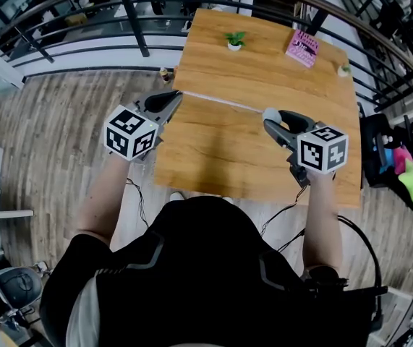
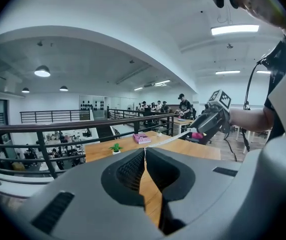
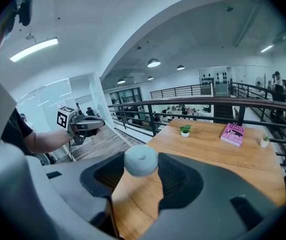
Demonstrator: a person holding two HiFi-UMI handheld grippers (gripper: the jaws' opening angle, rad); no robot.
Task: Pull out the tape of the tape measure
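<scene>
A round grey tape measure case [image 1: 270,113] [image 3: 140,160] sits between the jaws of my right gripper [image 1: 267,119] [image 3: 141,168], which is shut on it above the wooden table [image 1: 213,154]. A thin pale tape [image 1: 220,101] [image 2: 169,139] stretches from the case leftward to my left gripper [image 1: 178,95] [image 2: 144,153]. That gripper is shut on the tape's end, just over the table's left edge. In the left gripper view the right gripper [image 2: 205,122] shows at the tape's far end. The left gripper [image 3: 85,125] also appears far left in the right gripper view.
A small potted plant [image 1: 235,40], a pink book [image 1: 302,48] and a tiny white pot [image 1: 344,69] stand at the table's far end. A dark railing [image 1: 141,27] runs behind the table. Cables hang near the person's body.
</scene>
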